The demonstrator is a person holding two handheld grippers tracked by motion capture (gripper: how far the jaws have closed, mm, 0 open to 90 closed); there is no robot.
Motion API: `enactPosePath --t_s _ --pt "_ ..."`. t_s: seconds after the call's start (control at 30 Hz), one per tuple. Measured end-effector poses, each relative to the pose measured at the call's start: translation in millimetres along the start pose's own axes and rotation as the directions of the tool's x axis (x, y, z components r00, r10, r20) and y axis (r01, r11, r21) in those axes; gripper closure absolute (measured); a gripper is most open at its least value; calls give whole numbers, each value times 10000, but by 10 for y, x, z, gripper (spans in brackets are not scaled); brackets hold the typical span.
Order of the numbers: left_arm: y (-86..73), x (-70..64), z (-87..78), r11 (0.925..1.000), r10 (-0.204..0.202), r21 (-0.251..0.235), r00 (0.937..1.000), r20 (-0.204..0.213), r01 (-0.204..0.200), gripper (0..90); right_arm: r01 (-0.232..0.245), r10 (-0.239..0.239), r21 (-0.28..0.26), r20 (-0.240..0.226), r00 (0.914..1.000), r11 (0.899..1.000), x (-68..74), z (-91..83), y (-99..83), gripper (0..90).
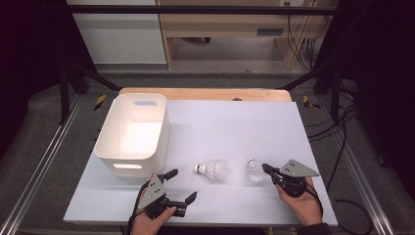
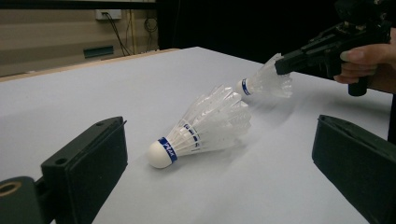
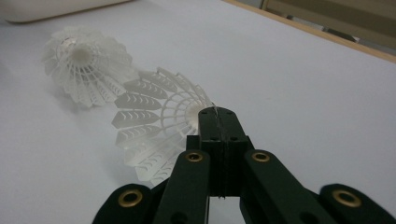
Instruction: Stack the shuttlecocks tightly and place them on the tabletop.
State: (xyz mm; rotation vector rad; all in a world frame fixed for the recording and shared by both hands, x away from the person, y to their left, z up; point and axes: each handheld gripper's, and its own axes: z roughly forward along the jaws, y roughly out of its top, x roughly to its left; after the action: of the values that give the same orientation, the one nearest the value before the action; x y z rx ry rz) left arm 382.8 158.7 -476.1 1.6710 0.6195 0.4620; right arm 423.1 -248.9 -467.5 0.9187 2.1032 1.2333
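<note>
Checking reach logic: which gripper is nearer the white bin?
Left. The left gripper sits just in front of the white bin's near wall; the right gripper is across the table, shut on a shuttlecock.

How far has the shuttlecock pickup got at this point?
Done: nothing yet; the white bin looks empty. In hand: the right tongs are shut on the skirt rim of the right shuttlecock. Left: the left shuttlecock lies on its side on the table, with the left tongs open near it.
</note>
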Motion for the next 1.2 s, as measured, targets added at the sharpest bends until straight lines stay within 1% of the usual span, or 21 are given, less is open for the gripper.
enactPosePath --t_s 0.07,0.17,0.27,0.33,0.43,0.53,0.67,0.77,0.9,0.97,1.0,1.03,1.07,1.2 --pt "0 3 -2 10000 -13 -7 10000 9 13 31 85 -85 128 -56 9999 9999 22 12 -13 900" --pt "4 8 -5 10000 -46 -23 10000 18 46 32 378 -377 252 -28 9993 9990 35 25 -28 895" --pt "3 7 -5 10000 -42 -15 10000 22 43 32 452 -452 303 9 9990 9985 42 13 -41 873" --pt "4 4 -2 10000 -32 -19 10000 16 32 32 420 -422 288 56 9991 9987 33 0 -58 840" --pt "-1 -3 4 10000 -1 26 10000 53 1 32 251 -256 275 161 9995 9993 31 -26 -81 803" --pt "3 -1 3 10000 5 10 10000 76 -5 32 203 -211 297 258 9994 9994 28 -45 -97 736" --pt "4 13 -6 10000 -39 -8 10000 21 39 31 100 -116 414 366 9993 9991 30 -44 -113 674" --pt "5 10 -10 10000 -36 -14 10000 2 36 31 47 -62 395 383 9992 9992 31 -38 -106 620" --pt "-3 -3 14 10000 7 35 10000 88 -7 31 14 -41 550 488 9988 9985 52 -24 -100 489" --pt "-4 -10 18 10000 74 61 9999 71 -75 31 38 -74 567 649 9979 9984 66 -30 -104 444" --pt "-3 -13 16 10000 78 52 10000 55 -78 31 25 -66 589 695 9976 9983 71 -33 -106 407" --pt "-2 -14 15 9999 87 50 9999 51 -88 31 40 -89 579 848 9964 9983 77 -37 -107 365" --pt "-1 -15 15 9999 104 50 9999 51 -104 31 30 -83 568 918 9957 9984 79 -41 -106 342" --pt "0 -13 17 10000 80 45 9999 82 -80 31 -249 176 622 1152 9932 9978 88 -86 -109 230"
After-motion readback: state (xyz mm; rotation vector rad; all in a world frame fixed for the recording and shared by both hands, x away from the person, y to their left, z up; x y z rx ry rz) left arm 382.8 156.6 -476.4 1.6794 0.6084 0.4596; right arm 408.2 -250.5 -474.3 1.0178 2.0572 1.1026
